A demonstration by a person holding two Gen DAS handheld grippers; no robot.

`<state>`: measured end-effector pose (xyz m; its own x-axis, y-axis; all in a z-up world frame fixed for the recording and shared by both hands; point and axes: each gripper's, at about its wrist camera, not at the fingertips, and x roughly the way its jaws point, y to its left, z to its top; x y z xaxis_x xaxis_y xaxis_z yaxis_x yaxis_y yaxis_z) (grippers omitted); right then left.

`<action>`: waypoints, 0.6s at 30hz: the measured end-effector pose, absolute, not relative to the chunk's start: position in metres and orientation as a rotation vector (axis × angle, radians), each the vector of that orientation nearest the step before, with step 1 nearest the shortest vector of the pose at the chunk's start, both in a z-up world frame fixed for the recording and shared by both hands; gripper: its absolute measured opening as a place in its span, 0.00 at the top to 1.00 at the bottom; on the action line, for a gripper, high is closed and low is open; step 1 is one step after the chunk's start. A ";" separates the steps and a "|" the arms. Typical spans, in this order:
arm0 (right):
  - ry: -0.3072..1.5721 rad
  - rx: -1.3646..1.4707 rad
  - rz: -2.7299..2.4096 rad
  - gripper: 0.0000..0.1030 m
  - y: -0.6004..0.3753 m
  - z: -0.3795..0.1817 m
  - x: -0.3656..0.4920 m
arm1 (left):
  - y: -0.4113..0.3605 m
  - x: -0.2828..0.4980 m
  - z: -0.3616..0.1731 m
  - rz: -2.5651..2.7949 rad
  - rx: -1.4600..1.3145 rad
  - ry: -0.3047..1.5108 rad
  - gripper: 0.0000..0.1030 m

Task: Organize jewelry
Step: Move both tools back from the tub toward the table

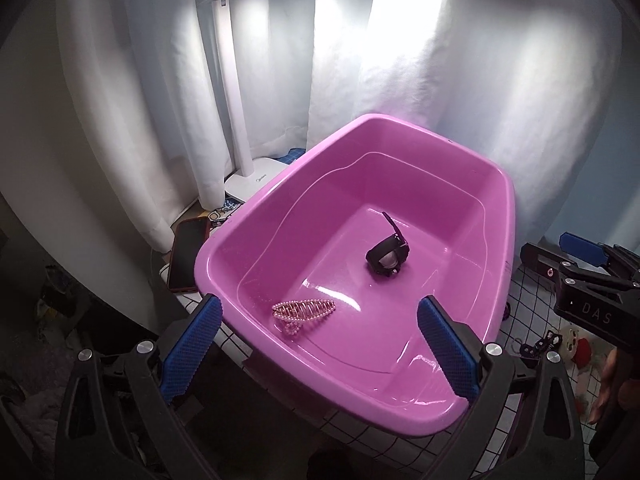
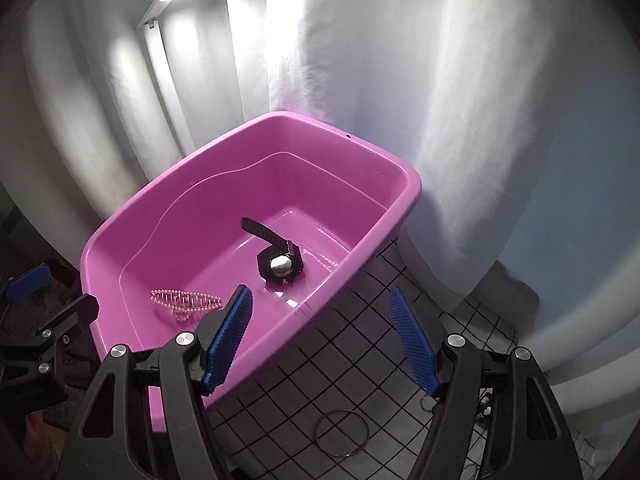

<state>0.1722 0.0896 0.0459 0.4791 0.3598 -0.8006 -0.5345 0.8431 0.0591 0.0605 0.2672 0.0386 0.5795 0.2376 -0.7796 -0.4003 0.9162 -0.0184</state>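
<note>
From the left wrist view, the left hand-held gripper (image 1: 318, 346) hangs over the near rim of the pink tub (image 1: 504, 216) with its blue pads wide apart and nothing between them. Inside the tub lie one pearl hair clip (image 1: 303, 312), near the front wall, and one black watch (image 1: 387, 254) toward the middle, well apart from each other. A phone (image 1: 188, 254) lies on the counter just beside the tub's left wall, near the base of a white lamp (image 1: 256, 178). The right hand-held gripper (image 1: 576, 284) shows at the right edge. On the counter to the right sit a small dark clip (image 1: 538, 344) and a small doll (image 1: 578, 346). The risk, as I judge it: the gripper's lower pad is close to the tub rim, so a careless swing could knock the tub toward the phone, or jolt the watch, which rests tilted on its strap.

From the right wrist view, the right hand-held gripper (image 2: 320, 340) also stands open and empty, one pad over the tub's wall, the other over the grid-patterned counter (image 2: 340, 360). One thin metal bangle (image 2: 341, 433) lies on the counter below it, outside the tub. It is flat and thin, so the pads may slide off it or push it along the cloth. A small object at the right (image 2: 486, 400) is too hidden to identify.

Count: one tub, one watch, one hair clip, one bangle, two grippers.
</note>
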 end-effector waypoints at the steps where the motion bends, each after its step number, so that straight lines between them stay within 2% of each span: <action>1: 0.916 -0.188 0.549 0.34 0.079 0.047 0.164 | 0.261 0.058 0.039 0.367 -0.194 0.876 0.07; 11: 0.891 -0.032 0.460 0.31 -0.028 0.026 0.068 | 0.184 0.027 0.037 0.210 -0.143 0.867 0.06; 18: 0.962 0.082 0.284 0.31 -0.131 -0.024 0.003 | 0.121 0.013 0.007 0.058 -0.117 0.958 0.06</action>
